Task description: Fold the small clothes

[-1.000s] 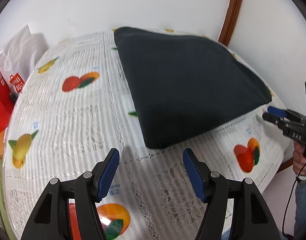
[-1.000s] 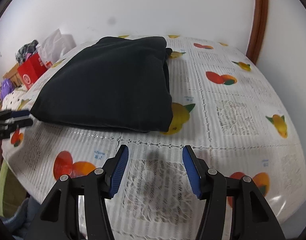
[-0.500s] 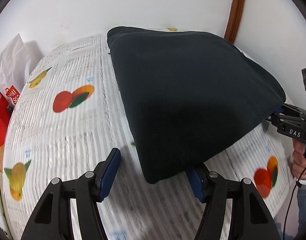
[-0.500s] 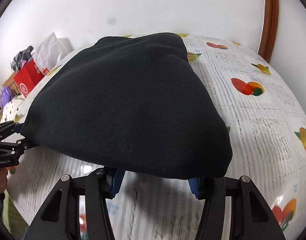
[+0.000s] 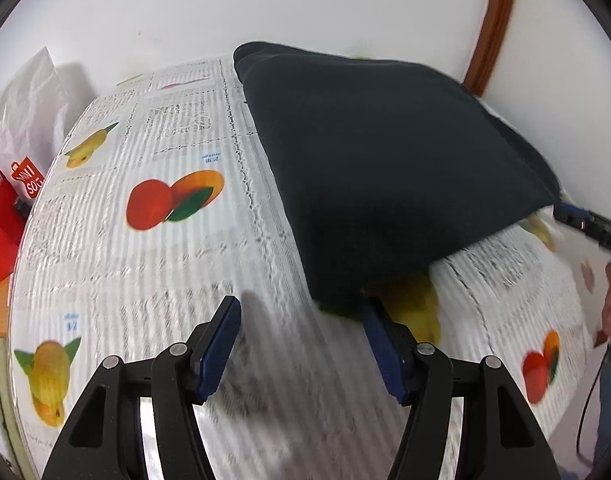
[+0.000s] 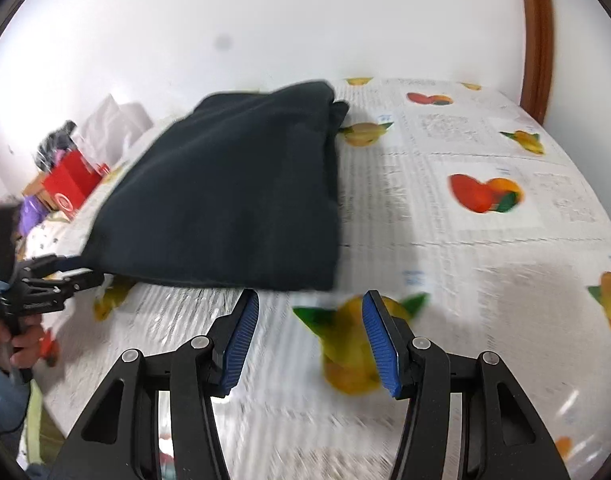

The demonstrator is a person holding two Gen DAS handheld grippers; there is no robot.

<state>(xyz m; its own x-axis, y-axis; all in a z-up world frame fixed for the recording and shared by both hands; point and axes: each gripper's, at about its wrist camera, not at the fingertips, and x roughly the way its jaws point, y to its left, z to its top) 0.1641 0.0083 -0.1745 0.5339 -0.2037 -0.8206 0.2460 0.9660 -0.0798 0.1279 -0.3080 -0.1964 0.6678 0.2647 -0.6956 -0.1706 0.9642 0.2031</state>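
A folded dark navy garment (image 5: 385,168) lies on a white lace tablecloth with fruit prints (image 5: 145,248); it also shows in the right wrist view (image 6: 233,204). My left gripper (image 5: 301,344) is open, its right pad touching the garment's near corner, which is lifted a little. My right gripper (image 6: 309,334) is open and empty, just in front of the garment's near edge. The right gripper shows in the left wrist view (image 5: 585,222) at the garment's right corner, and the left gripper in the right wrist view (image 6: 69,276) at its left corner.
Red boxes and a white paper bag (image 5: 21,128) stand off the table's left edge. A white wall and a brown wooden frame (image 5: 489,24) are behind the table. Red boxes and clutter (image 6: 69,176) also show at the left of the right wrist view.
Both grippers had moved in under the garment's near corners. Now both have drawn back; the garment's near edge sits lower, and the frames are blurred by motion.
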